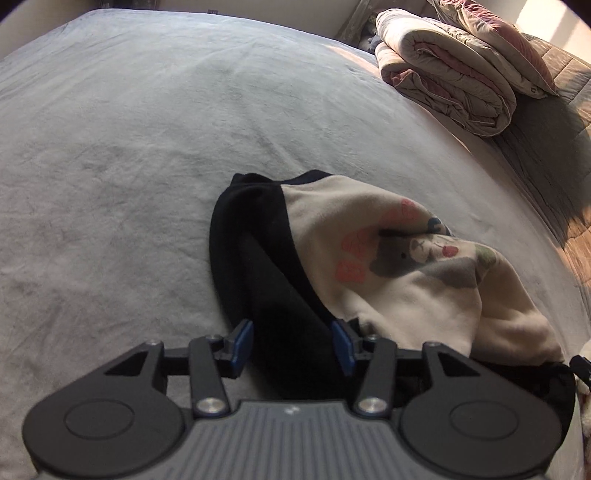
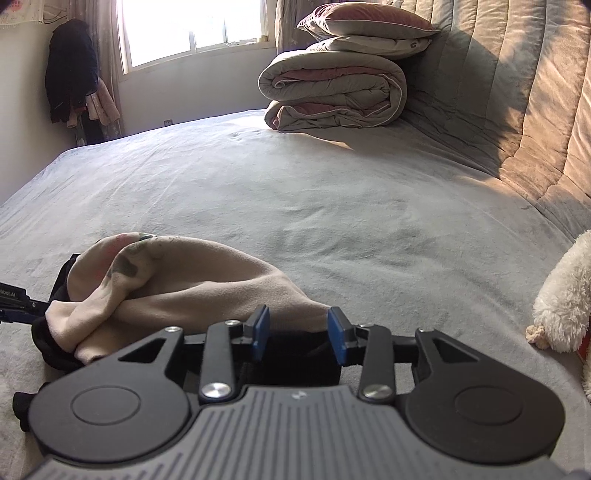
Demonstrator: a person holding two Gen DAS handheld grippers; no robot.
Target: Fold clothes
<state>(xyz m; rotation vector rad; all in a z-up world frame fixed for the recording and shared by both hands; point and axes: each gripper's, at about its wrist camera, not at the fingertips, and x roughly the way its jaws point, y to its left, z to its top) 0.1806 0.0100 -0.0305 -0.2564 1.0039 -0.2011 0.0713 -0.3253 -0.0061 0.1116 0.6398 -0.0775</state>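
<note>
Both grippers, left (image 1: 293, 345) and right (image 2: 298, 338), tilt down over the shirt (image 1: 388, 266), jaws apart, on a grey bed (image 2: 332, 206) by a window (image 2: 192, 29).

The only legible print is white lettering, "obot.AI", cut off by the frame edge, on the black left gripper (image 2: 16, 306) in the right wrist view.

Lower end of cream, bear-printed top with black sleeves (image 1: 388, 266) hidden under left claw (image 1: 293, 345). White fluffy plush toy (image 2: 565, 295) cut off right of right claw (image 2: 299, 334). Dark hanging clothes (image 2: 70, 88) far ahead-left, too indistinct to identify.
</note>
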